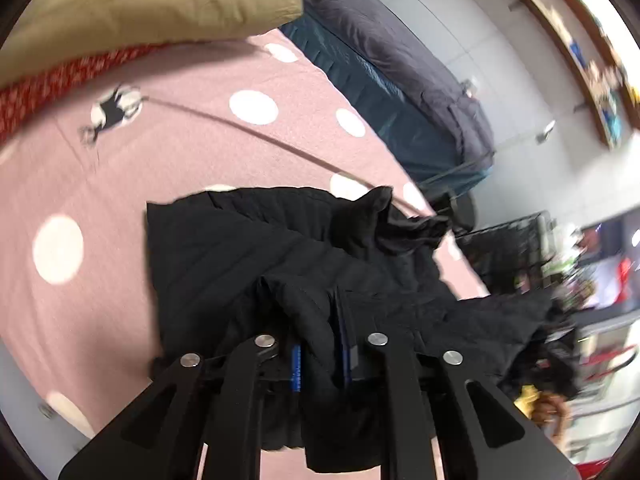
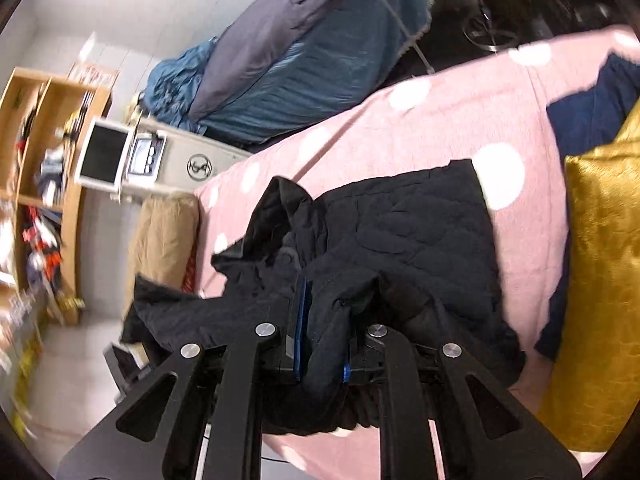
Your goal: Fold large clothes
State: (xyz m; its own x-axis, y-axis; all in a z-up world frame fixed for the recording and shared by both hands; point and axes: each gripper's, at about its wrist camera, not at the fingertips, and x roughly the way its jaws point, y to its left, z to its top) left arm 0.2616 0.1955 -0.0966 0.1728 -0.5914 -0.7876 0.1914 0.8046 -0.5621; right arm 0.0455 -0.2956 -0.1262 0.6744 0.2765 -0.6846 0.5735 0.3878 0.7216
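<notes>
The left gripper and right gripper each pinch a bunch of the black jacket, probably to lift and fold that edge over the part lying ahead on the pink bed.

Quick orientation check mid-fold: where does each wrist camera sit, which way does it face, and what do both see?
Left wrist: on the left gripper, angled down at the black jacket on the pink dotted bedspread; its fingers pinch fabric.
Right wrist: on the right gripper, angled down at the black jacket, yellow cushion alongside; fingers clamp fabric.
Shared: jacket, bedspread, the blue-grey bedding beyond.
</notes>
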